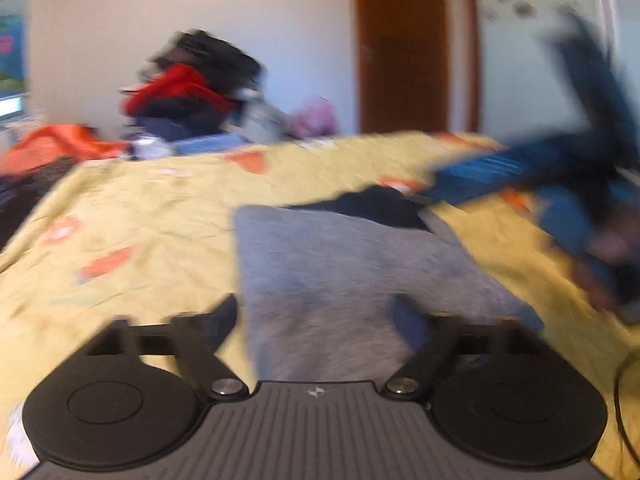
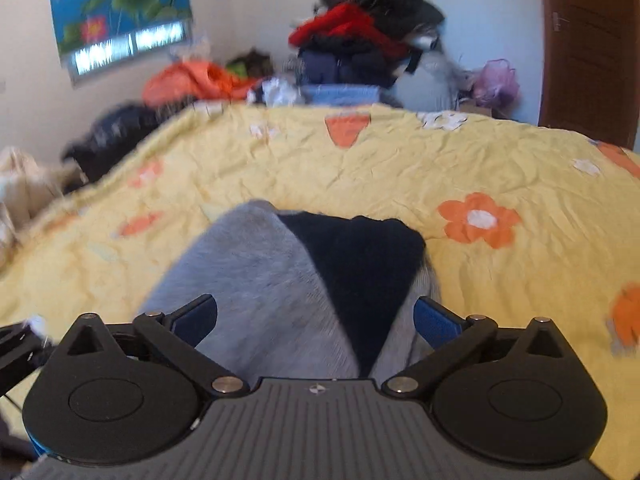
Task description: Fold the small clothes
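The grey garment [image 2: 256, 300] with a dark navy section [image 2: 360, 272] lies flat on the yellow floral bedspread [image 2: 400, 172]. The left gripper [image 1: 316, 316] is spread wide above the garment's near edge, holding nothing. The right gripper [image 2: 316, 316] is likewise released, its blue-padded fingers [image 2: 434, 320] set either side of the cloth. In the blurred left wrist view, the right gripper appears at the garment's far right. A clothes pile [image 2: 360, 40] stands beyond the bed.
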A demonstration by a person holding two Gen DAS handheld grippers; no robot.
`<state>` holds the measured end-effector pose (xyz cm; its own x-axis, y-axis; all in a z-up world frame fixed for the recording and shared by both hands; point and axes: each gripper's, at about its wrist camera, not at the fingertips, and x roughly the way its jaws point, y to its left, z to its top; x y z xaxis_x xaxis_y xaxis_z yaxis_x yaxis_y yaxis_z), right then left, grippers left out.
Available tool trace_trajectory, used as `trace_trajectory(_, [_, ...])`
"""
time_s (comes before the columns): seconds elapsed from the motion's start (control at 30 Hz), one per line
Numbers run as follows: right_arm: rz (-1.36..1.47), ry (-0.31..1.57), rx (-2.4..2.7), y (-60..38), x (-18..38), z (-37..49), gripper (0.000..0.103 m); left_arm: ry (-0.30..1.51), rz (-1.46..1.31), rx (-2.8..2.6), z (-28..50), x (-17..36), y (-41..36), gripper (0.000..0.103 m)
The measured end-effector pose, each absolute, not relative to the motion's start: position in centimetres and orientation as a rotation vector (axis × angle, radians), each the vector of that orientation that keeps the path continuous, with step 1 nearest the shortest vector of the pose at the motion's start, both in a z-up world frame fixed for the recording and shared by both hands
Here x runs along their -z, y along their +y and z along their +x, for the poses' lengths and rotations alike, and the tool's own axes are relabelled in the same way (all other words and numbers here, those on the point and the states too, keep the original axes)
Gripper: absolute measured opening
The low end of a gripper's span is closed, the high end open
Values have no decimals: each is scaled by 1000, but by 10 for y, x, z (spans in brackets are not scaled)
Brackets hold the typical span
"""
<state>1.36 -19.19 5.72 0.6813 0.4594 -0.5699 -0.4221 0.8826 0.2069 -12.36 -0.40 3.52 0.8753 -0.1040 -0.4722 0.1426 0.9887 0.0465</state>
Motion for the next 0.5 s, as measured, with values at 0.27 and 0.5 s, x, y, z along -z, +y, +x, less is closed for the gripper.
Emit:
trace_trajectory(0.27, [69, 757, -327, -214, -12, -83, 103, 681, -27, 4, -135, 0, -7, 92])
trace_trajectory(0.5, [-65, 784, -204, -194, 10, -101, 103, 716, 13, -13, -134, 14, -9, 103])
